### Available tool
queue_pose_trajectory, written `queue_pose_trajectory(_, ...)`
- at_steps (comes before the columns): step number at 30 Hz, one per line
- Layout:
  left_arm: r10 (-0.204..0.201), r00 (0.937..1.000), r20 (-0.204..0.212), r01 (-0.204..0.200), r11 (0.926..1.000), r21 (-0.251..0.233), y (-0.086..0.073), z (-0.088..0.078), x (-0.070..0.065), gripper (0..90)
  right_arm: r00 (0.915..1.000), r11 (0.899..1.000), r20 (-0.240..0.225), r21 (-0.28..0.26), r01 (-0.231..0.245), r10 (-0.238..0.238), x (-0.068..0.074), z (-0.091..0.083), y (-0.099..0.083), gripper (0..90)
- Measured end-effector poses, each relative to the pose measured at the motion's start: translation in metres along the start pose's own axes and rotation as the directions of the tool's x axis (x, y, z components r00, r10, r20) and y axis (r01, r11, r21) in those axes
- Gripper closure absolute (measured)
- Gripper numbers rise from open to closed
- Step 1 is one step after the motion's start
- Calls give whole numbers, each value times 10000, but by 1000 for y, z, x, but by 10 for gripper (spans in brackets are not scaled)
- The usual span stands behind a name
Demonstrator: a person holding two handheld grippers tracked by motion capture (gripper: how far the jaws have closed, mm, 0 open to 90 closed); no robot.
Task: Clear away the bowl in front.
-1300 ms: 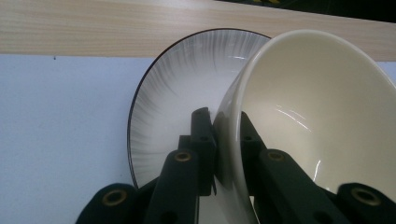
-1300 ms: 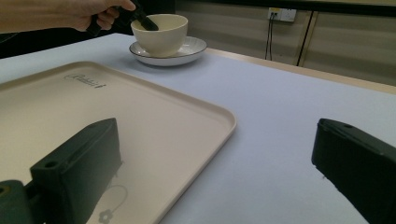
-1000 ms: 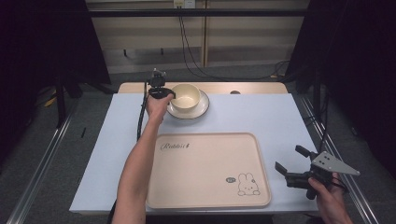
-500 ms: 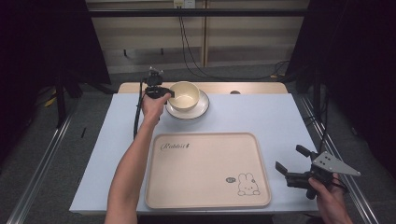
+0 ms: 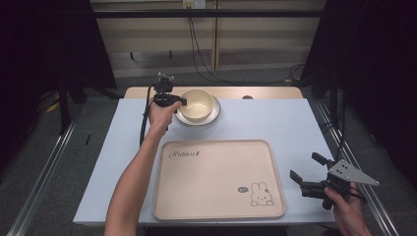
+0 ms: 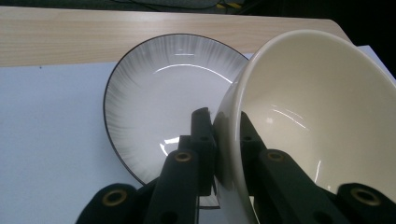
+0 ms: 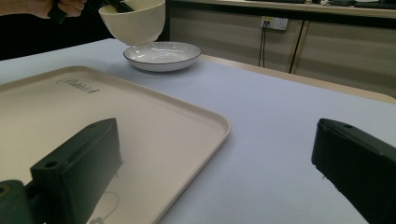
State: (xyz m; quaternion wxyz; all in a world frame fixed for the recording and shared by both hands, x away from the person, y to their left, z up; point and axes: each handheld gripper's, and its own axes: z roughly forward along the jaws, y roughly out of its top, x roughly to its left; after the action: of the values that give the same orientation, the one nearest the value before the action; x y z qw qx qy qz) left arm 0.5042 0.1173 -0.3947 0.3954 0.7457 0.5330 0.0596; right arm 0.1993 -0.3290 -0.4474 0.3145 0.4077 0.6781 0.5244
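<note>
A cream bowl [image 5: 197,103] hangs just above a white plate with a dark rim [image 5: 212,116] at the table's far side. My left gripper [image 5: 183,101] is shut on the bowl's left rim. In the left gripper view its jaws pinch the bowl's wall [image 6: 308,112], one inside and one outside, and the bowl tilts over the plate [image 6: 163,88]. The right gripper view shows the bowl [image 7: 133,21] lifted clear of the plate [image 7: 162,56]. My right gripper [image 5: 306,171] stands open at the table's near right, beside the cream tray [image 5: 216,177], with nothing between its jaws.
The tray [image 7: 154,116] has a rabbit picture at its near right corner and lies at the front centre of the pale blue table [image 5: 275,123]. A wooden strip [image 5: 265,92] runs along the table's far edge. Cables hang behind.
My left gripper has raised the bowl off the plate and shifted it slightly left. The right gripper has stayed where it was.
</note>
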Motion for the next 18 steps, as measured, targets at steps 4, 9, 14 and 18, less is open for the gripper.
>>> queue_pose_trajectory(4,285,9992,285,-289,9995,125,-2,-1,-10,826,9999,10000,68,-50,78,-78,-1,0,0,11)
queue_pose_trajectory(9,364,9979,536,-369,9993,84,-5,-1,-22,825,9999,9999,61,-61,82,-82,-1,-1,0,11)
queue_pose_trajectory(14,523,9951,845,-539,9984,163,-12,0,-32,826,10000,9999,35,-83,74,-74,-1,-1,0,10)
queue_pose_trajectory(18,820,9920,957,-847,9961,242,-16,1,-39,825,9999,9999,93,-96,91,-90,0,-1,0,10)
